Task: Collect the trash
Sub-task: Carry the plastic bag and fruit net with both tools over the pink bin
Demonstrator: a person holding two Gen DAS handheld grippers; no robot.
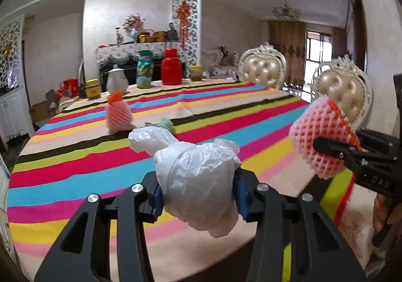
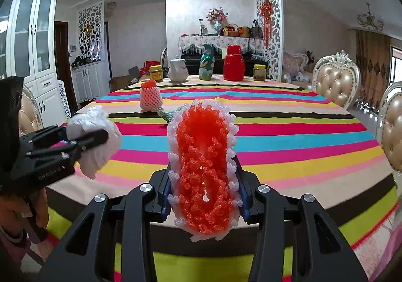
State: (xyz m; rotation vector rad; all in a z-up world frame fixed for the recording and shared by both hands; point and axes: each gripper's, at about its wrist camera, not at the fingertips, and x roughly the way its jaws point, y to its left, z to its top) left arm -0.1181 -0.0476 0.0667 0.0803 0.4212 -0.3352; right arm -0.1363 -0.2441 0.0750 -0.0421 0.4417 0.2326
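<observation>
My left gripper [image 1: 198,196] is shut on a crumpled white plastic bag [image 1: 198,181], held above the near edge of the striped table; it also shows at the left of the right wrist view [image 2: 95,136]. My right gripper [image 2: 203,191] is shut on a pink and orange foam fruit net [image 2: 203,168], squeezed flat between the pads; it also shows in the left wrist view [image 1: 324,136]. A second foam net [image 2: 150,98] stands upright farther back on the table. A small green crumpled scrap [image 2: 167,114] lies just behind the held net.
The round table [image 2: 301,131] has a bright striped cloth. At its far edge stand a yellow-lidded jar [image 2: 156,73], a white teapot [image 2: 178,69], a green bag [image 2: 206,63], a red thermos [image 2: 233,63] and another jar [image 2: 259,72]. Padded chairs [image 2: 335,79] stand at the right.
</observation>
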